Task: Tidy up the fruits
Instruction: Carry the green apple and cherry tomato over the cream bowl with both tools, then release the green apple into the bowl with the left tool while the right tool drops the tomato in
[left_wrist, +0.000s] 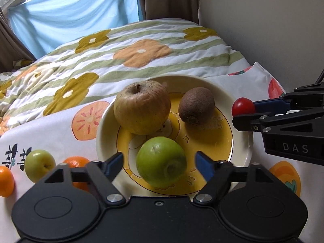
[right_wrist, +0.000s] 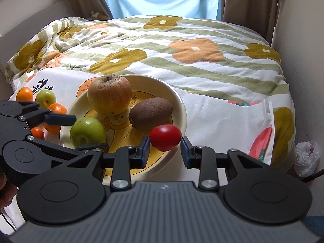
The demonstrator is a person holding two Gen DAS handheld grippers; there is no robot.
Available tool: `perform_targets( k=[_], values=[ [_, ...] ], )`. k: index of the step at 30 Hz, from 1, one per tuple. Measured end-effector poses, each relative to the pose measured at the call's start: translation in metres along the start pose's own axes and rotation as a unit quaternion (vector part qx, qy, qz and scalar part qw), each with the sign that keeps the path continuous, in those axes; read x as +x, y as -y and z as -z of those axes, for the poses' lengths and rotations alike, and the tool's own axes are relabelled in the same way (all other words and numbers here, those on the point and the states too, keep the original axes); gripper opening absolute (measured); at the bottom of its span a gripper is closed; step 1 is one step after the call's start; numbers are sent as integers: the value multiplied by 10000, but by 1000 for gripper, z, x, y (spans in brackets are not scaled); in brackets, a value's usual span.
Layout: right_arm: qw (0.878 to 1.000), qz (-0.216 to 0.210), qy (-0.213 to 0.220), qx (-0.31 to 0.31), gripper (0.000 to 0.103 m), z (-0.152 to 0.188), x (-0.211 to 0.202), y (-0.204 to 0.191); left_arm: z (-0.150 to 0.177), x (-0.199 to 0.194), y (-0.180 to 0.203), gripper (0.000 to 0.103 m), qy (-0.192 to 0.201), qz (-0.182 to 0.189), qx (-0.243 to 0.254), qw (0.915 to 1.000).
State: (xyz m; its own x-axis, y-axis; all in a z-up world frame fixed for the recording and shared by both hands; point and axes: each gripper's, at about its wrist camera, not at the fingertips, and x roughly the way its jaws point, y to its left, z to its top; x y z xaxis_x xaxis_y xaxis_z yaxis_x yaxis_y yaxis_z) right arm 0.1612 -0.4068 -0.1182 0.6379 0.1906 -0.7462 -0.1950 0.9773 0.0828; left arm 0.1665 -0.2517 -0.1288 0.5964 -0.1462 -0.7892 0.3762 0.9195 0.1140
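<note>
A cream plate (left_wrist: 103, 133) with a yellow centre holds a big yellow-brown apple (left_wrist: 141, 107), a kiwi (left_wrist: 196, 105) and a green apple (left_wrist: 161, 163). My left gripper (left_wrist: 160, 162) stands open astride the green apple, its pads clear of the fruit on both sides. My right gripper (right_wrist: 165, 142) is shut on a small red tomato (right_wrist: 165, 137) and holds it over the plate's right rim (right_wrist: 180, 109). The left wrist view shows that tomato (left_wrist: 242, 106) in the right gripper (left_wrist: 244, 110) beside the kiwi.
Left of the plate on the white printed cloth lie a small green fruit (left_wrist: 39, 165) and two oranges (left_wrist: 77, 162) (left_wrist: 6, 180). A floral quilt (right_wrist: 182, 46) covers the bed behind. A wall runs along the right, with a plastic bag (right_wrist: 306, 158) on the floor.
</note>
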Motion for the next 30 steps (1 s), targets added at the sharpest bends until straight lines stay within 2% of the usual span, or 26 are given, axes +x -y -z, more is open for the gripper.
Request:
perform_targets(
  k=[10,18,25,26,27,28,29,30],
  values=[
    [9994,-185,-13,-301,47,-2,1,-5,13,-31,-21,94,198,-86,-187,9996],
    [9957,-231,-149,-888,47,3,13,-27,27,-46,-33,96,312,-161,-526,9980],
    [9955,-271,-162,-895,49,8,17,-33,34,-48,-38,96,285,-210,-641,9973],
    [9957,-262,-123,-883,51,9,16,-32,35,-50,-38,96,295,-220,-636,9973],
    [9959,-257,-55,-870,65,9,14,-32,34,-50,-37,96,303,-230,-629,9973],
    [9960,-241,-9,-856,75,9,11,-32,35,-52,-37,96,318,-248,-626,9972],
    [9963,-213,78,-831,92,9,8,-31,35,-53,-36,96,332,-272,-627,9971],
    [9965,-171,180,-794,102,9,4,-31,36,-55,-37,96,351,-292,-631,9970]
  ],
)
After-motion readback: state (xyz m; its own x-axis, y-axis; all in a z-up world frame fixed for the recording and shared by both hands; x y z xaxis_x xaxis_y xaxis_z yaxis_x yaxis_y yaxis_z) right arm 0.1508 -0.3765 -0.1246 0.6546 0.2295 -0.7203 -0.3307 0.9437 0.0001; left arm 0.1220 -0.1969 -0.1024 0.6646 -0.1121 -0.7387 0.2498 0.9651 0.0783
